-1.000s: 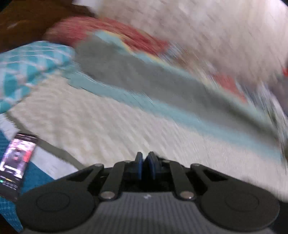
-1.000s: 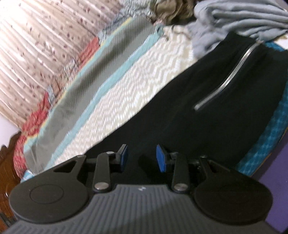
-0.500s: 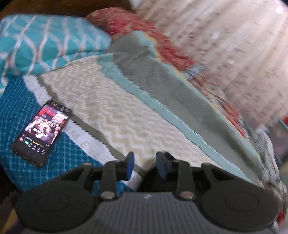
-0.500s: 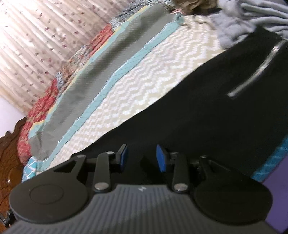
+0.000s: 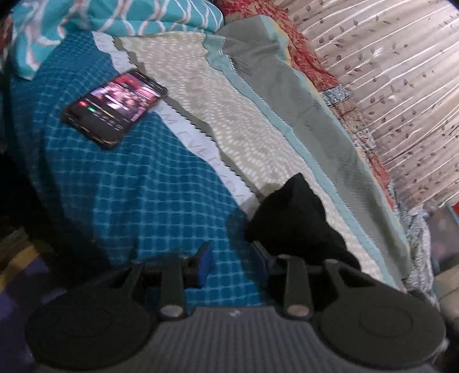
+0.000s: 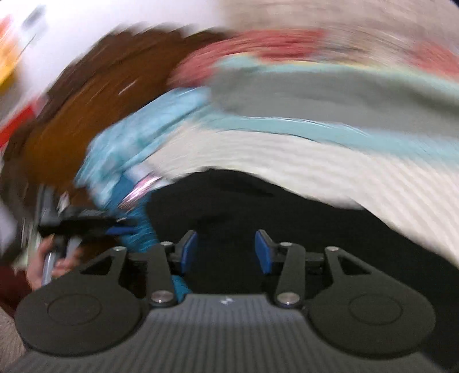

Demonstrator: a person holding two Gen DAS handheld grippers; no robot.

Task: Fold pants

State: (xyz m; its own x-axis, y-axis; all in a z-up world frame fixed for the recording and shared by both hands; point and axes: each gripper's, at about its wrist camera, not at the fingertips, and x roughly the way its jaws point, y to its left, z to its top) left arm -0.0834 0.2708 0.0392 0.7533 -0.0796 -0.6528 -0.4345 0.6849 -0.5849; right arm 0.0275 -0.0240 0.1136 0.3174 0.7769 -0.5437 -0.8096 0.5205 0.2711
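Black pants lie on the bed, with one pointed end reaching over the cream zigzag sheet. My left gripper hovers open over the teal checked blanket, and that pants end sits just right of its right finger, not between the pads. In the blurred right wrist view, the pants spread dark below and ahead of my right gripper. Its jaws are opening and nothing is between them.
A lit phone lies on the teal checked blanket. A teal patterned pillow sits at the head, and a leaf-print curtain runs along the far side. A hand holding the other tool shows at the left of the right wrist view.
The left gripper went from shut to open and swung over the blanket, bringing the phone and pants end into view. The right gripper swept fast along the pants, rolled, and its jaws widened.
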